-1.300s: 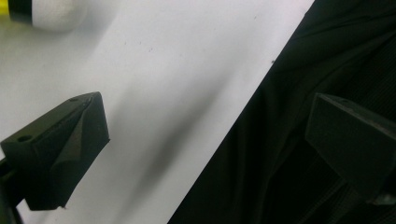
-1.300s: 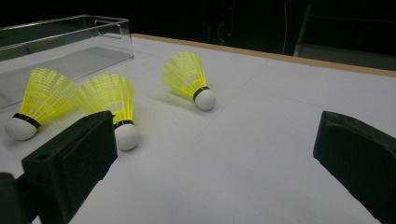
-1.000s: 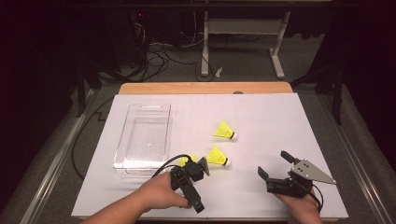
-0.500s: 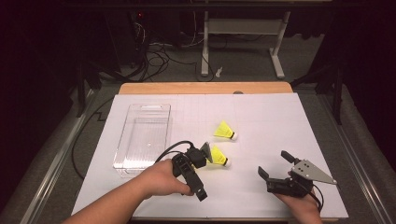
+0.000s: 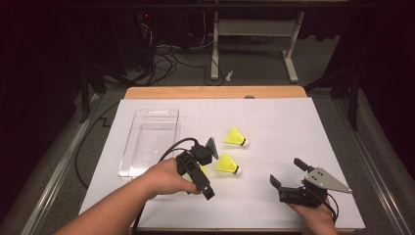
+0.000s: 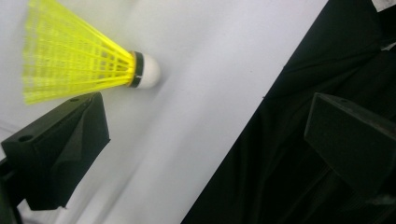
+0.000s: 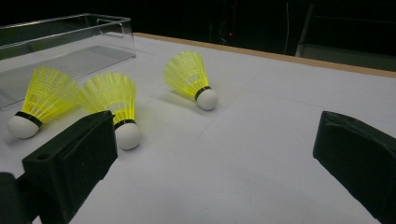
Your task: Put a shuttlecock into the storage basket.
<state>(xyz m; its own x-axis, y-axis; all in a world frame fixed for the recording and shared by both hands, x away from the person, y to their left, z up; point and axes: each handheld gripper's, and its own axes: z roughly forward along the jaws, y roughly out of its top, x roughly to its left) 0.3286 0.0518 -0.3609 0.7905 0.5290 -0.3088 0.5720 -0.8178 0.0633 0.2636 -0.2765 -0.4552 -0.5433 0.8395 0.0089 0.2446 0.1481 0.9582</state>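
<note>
Three yellow shuttlecocks with white cork tips lie on the white table top (image 5: 274, 122). One (image 5: 235, 137) (image 7: 189, 77) lies farthest, and a second (image 5: 228, 164) (image 7: 112, 100) is nearer. The third (image 5: 202, 169) (image 7: 44, 100) is mostly hidden under my left gripper (image 5: 196, 171). In the left gripper view that shuttlecock (image 6: 79, 60) lies just beyond one finger (image 6: 60, 149). The left gripper (image 6: 205, 140) stands open with nothing between its jaws. My right gripper (image 5: 286, 171) (image 7: 215, 158) rests open at the front right, apart from the shuttlecocks.
A clear plastic box (image 5: 149, 142) (image 7: 70, 32) stands on the left of the table, beyond the left hand (image 5: 164, 178). The table's wooden far edge (image 5: 215, 92) and dark floor with cables lie behind. A black cable trails from the left gripper.
My left gripper has moved away from the front edge towards the shuttlecocks and turned, so that it now covers the nearest one. The right gripper has stayed put.
</note>
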